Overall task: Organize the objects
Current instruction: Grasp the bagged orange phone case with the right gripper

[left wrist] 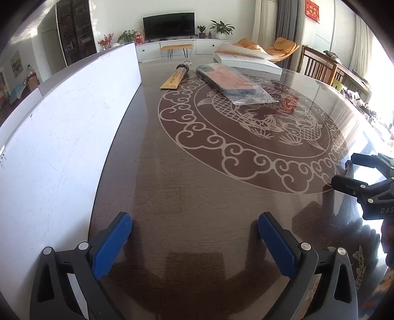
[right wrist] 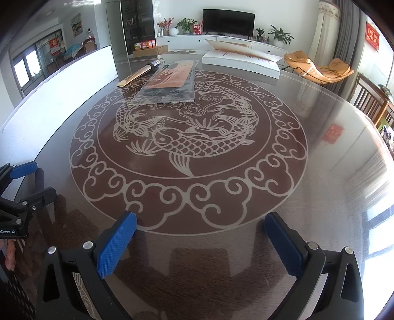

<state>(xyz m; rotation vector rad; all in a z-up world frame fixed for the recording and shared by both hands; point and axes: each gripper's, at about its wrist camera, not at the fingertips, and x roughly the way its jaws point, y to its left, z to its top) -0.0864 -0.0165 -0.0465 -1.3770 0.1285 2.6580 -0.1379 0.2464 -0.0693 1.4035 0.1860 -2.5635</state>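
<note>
While both grippers (left wrist: 194, 236) (right wrist: 200, 236) gape empty, a clear-bagged orange phone case (left wrist: 230, 82) lies flat.

Left gripper (left wrist: 194, 236) spread wide, tube (left wrist: 175, 77) beside bagged item (left wrist: 227, 82) (far end)

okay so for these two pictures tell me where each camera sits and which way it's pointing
Left wrist: on the left claw, low over the table, facing the yellow tube and bagged item; right claw at right edge.
Right wrist: on the right claw, facing likewise; left claw at left edge.
Shared: tube, bagged item, white box, TV.
</note>
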